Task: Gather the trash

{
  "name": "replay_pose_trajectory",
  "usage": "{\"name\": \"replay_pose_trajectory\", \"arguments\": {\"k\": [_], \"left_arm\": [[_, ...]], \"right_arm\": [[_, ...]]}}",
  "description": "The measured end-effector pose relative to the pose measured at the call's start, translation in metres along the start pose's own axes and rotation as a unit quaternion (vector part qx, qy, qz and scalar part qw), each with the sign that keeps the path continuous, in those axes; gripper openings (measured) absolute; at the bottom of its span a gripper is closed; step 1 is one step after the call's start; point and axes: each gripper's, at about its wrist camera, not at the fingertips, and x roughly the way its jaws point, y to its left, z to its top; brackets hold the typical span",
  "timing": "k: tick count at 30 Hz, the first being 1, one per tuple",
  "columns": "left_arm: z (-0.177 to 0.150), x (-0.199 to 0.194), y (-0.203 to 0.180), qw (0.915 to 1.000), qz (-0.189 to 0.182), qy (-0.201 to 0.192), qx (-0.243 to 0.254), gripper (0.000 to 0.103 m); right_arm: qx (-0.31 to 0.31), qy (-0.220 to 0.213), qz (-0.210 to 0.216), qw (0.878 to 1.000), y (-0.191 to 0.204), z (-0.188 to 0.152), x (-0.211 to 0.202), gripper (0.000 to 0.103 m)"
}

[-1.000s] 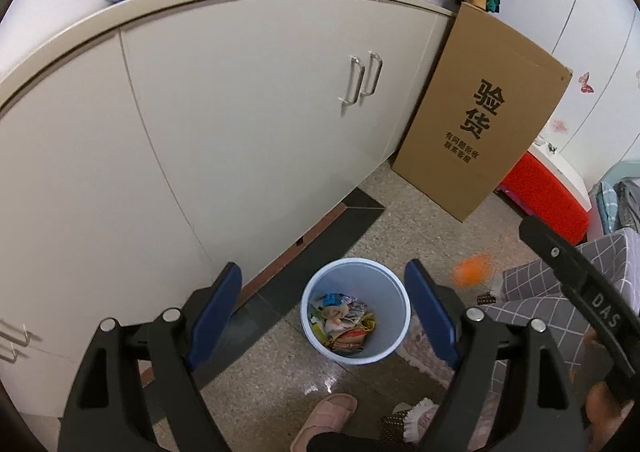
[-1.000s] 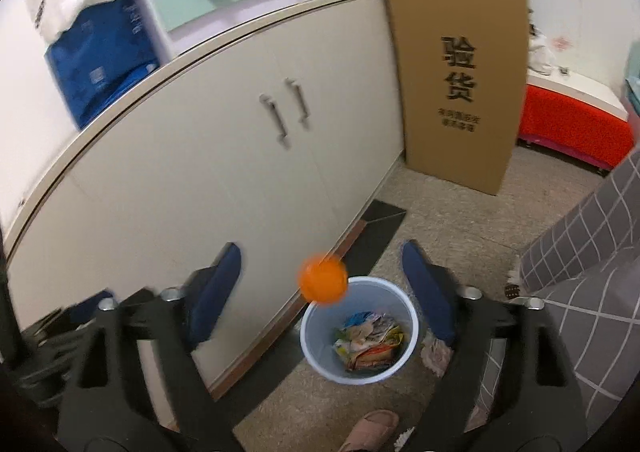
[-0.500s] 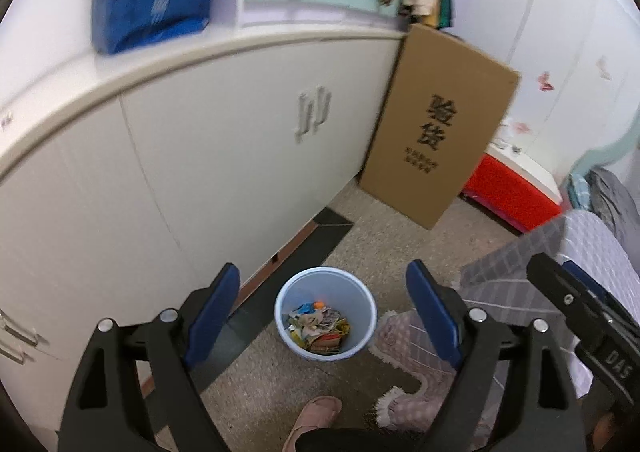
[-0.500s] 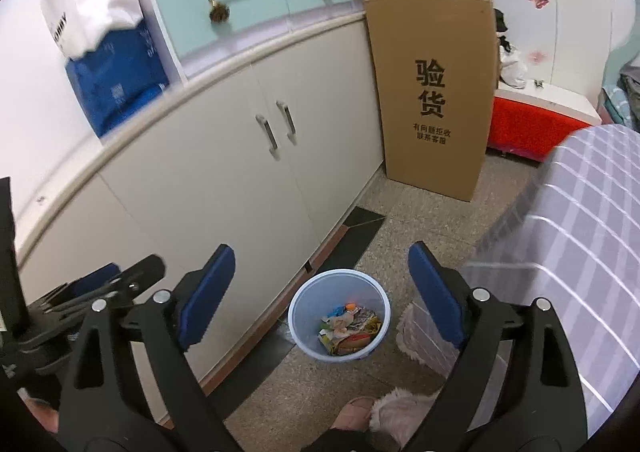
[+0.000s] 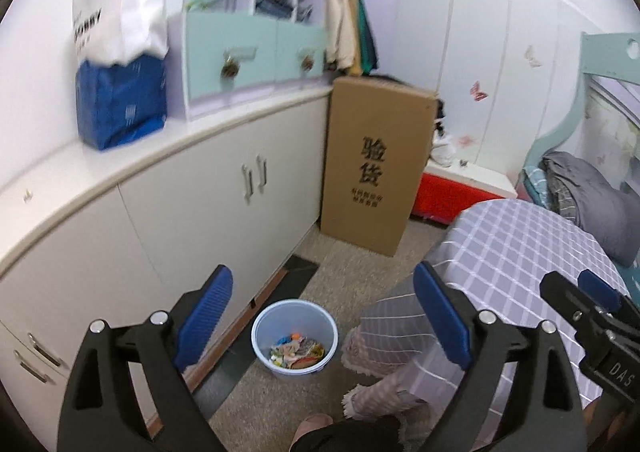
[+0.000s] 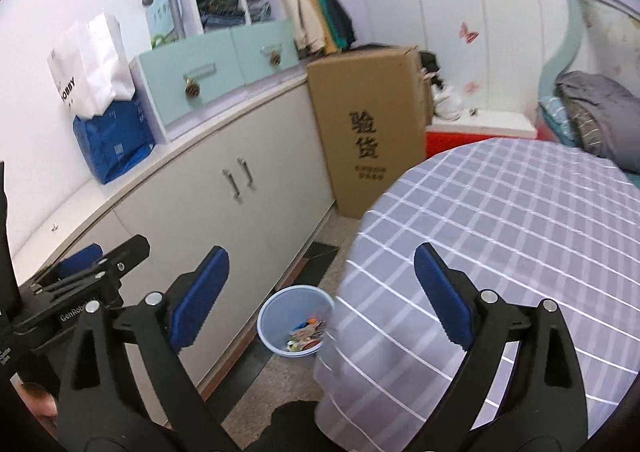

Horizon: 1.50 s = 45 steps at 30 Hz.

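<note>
A pale blue trash bin [image 5: 295, 337] stands on the floor next to the white cabinets, with mixed wrappers and a small orange piece inside. It also shows in the right wrist view [image 6: 296, 318], partly behind the table edge. My left gripper [image 5: 322, 318] is open and empty, high above the bin. My right gripper [image 6: 320, 298] is open and empty, raised beside the round table with a grey checked cloth [image 6: 500, 236]. The right gripper shows at the right edge of the left wrist view [image 5: 592, 316].
White cabinets [image 5: 224, 204] run along the left, with a blue bag [image 5: 120, 104] and mint drawers [image 5: 248, 52] on top. A tall cardboard box [image 5: 372, 172] leans at the cabinet's end, a red box [image 5: 452, 196] beyond it. A bed [image 5: 592, 188] is at right.
The orange piece that was in the air has dropped into the bin. Both grippers have risen and pulled back, so the bin looks smaller and the table top has come into view.
</note>
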Motion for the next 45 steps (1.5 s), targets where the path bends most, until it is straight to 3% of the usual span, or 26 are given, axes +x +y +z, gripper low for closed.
{"name": "replay_pose_trajectory", "arguments": {"k": [10,23,39,45], "left_arm": [[-0.008,-0.083,-0.056,0.9969,-0.038,-0.056,0.038,0.094],[-0.016,-0.155,-0.079,0.9889,-0.068,-0.122,0.049,0.097],[-0.026,-0.16,-0.085,0.9856,-0.082,-0.135,0.06,0.097],[-0.028,-0.154,-0.085,0.9869,-0.084,-0.123,0.063,0.097]], "right_arm": [[0.006,-0.064,-0.043,0.997,-0.025,-0.015,-0.094,0.094],[0.004,-0.144,-0.099,0.985,-0.032,-0.032,-0.186,0.096],[0.011,-0.161,-0.101,0.982,-0.047,-0.045,-0.205,0.096],[0.004,-0.162,-0.114,0.98,-0.044,-0.05,-0.203,0.096]]}}
